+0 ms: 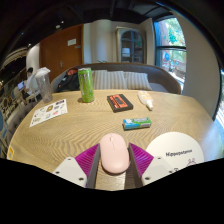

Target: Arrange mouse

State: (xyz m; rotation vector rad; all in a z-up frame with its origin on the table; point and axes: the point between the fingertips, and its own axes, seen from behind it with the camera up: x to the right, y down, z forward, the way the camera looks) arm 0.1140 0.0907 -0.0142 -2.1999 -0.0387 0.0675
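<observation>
Round wooden table (85, 130). Striped sofa (120, 78) behind it. Wooden door (62, 50) beyond, white walls, large windows (172, 50) let in daylight from outside greenery.

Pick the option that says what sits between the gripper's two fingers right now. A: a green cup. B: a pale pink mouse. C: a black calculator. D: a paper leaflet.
B: the pale pink mouse sits between the pads of the gripper, while the green cup, the black calculator and the paper leaflet lie well beyond the fingers on the table.
</observation>
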